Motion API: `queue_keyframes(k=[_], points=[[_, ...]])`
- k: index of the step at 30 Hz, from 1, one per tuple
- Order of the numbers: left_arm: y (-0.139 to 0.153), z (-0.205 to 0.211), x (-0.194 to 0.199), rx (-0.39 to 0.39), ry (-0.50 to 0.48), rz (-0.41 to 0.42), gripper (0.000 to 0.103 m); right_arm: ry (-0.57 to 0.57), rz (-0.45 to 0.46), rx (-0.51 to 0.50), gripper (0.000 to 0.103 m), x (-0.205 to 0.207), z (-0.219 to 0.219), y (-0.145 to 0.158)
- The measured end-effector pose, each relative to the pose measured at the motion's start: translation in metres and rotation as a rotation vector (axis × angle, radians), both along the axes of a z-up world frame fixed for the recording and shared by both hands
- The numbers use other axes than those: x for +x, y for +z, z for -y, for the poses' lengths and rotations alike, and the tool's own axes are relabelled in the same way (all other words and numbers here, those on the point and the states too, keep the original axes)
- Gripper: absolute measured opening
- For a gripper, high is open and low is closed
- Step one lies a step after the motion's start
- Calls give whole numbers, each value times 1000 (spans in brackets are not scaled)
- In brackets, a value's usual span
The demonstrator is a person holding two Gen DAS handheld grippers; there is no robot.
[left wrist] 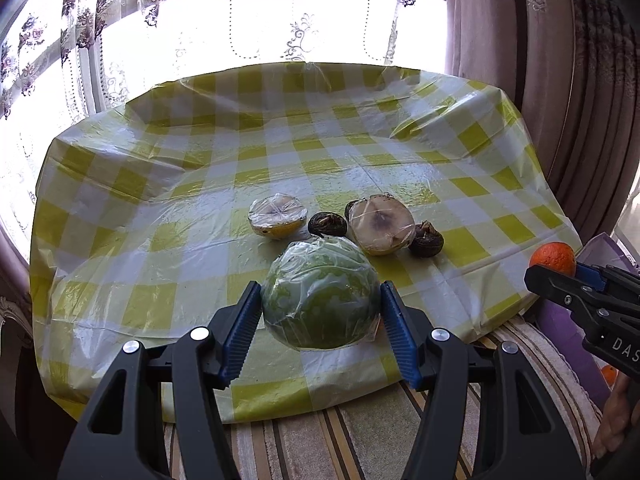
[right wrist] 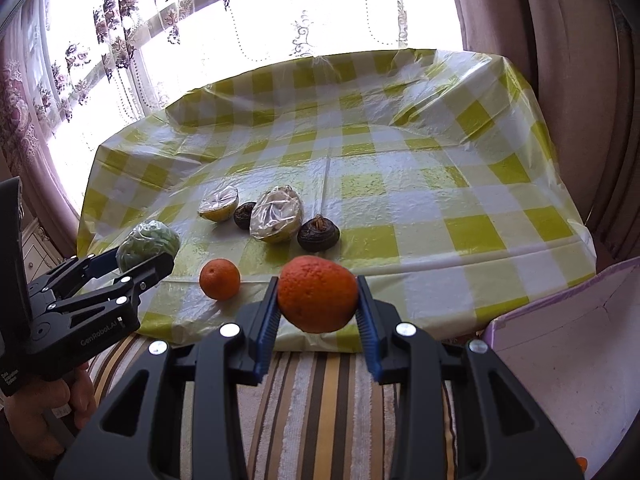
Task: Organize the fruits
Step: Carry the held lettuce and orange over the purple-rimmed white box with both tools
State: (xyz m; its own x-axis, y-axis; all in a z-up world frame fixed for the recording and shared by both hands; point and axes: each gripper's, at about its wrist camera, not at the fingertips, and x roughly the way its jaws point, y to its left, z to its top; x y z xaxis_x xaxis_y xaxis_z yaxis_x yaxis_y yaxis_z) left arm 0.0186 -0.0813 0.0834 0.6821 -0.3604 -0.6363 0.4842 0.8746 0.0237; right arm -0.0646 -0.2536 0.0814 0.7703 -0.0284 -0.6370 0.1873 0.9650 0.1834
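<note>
Jaws: left gripper [left wrist: 320, 312] clamped on wrapped melon [left wrist: 320, 294]; right gripper [right wrist: 318, 300] clamped on orange [right wrist: 317, 294].
Slip risk: melon's film probably slick; could slide out.
Roll risk: loose orange [right wrist: 219, 279] left of right jaws, near surface [right wrist: 400, 208] edge.

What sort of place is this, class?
Probably a home living or dining room: lace curtains over a bright window, a checked plastic tablecloth, and a striped upholstered seat in front.

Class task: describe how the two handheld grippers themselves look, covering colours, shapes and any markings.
Both the left gripper and the right gripper have black plastic frames with triangular cut-outs, round silver rivets, and blue ribbed pads lining the jaws. White lettering reads "GenRobot.AI" on the left body; "DAS" shows on the right. No cables visible.
</note>
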Motion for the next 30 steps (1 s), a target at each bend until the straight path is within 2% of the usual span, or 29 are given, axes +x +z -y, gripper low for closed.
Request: queue_keyframes(k=[12,17,20,26,30], points=[[-1,47,-28,32,-118,10,58,-59,7,104,36,-30,45,-9],[-3,74,-44,49,-194,13,58,-74,17,249,36,-46,75,-19],[-7,89,-54,62,-238,11,58,-100,18,266,36,-57,87,-23],[-14,118,-73,82,-323,6,58,-130,36,384,36,-80,116,-33],[-16,137,-83,87,-376,4,58,-170,31,413,36,-95,133,-40]])
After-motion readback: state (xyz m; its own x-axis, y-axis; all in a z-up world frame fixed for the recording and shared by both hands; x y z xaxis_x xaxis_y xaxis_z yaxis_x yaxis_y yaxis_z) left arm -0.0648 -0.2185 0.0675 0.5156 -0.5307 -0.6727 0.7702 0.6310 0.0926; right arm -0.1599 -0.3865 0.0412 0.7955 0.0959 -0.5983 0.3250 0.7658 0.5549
